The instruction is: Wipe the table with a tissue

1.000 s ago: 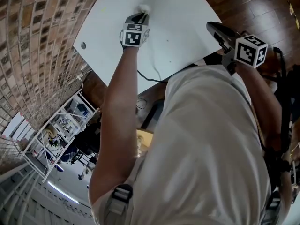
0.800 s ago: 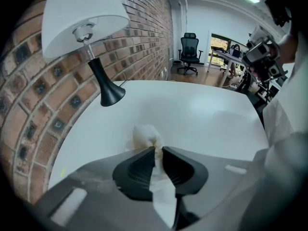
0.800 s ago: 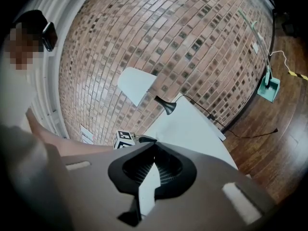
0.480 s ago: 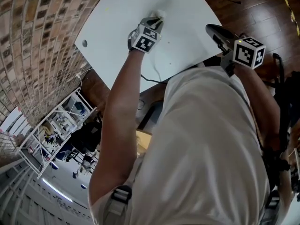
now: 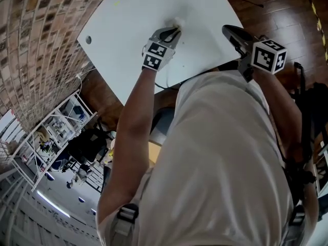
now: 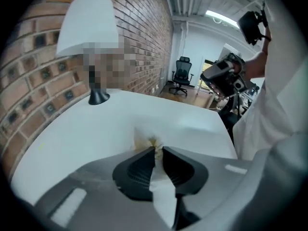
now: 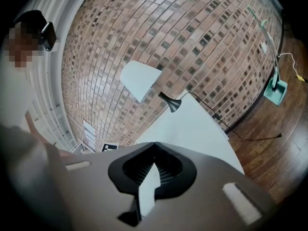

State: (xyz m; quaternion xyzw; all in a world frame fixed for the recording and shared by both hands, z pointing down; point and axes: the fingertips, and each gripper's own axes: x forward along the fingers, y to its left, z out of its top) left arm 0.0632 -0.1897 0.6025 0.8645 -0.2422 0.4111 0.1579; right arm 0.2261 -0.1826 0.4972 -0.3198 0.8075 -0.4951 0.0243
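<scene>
Your left claw point(image 5: 176, 28) is clamped on the tissue point(image 5: 178, 21), with the jaws pinched nearly together and only the paper between them. In the head view the small white wad sits at 12 o'clock of the claw's tips, pressed onto the white table point(image 5: 128, 19) in its upper middle part.

In the left gripper view the claw point(image 6: 159, 149) points steeply down at the table point(image 6: 86, 129). The crumpled, slightly yellowed end of the tissue point(image 6: 146, 137) bulges out at 11 o'clock of the tips. A flat white tail runs back between the pads toward 6 o'clock. The lamp's black base point(image 6: 98, 97) stands at 10 o'clock, well apart from the wad.

Your right claw point(image 5: 228, 31) hangs at 3 o'clock of the left one, by the table's edge. In its own view the right claw point(image 7: 154, 144) has its tips meeting. A white sliver shows in the hollow behind them, and you cannot tell what it is.
</scene>
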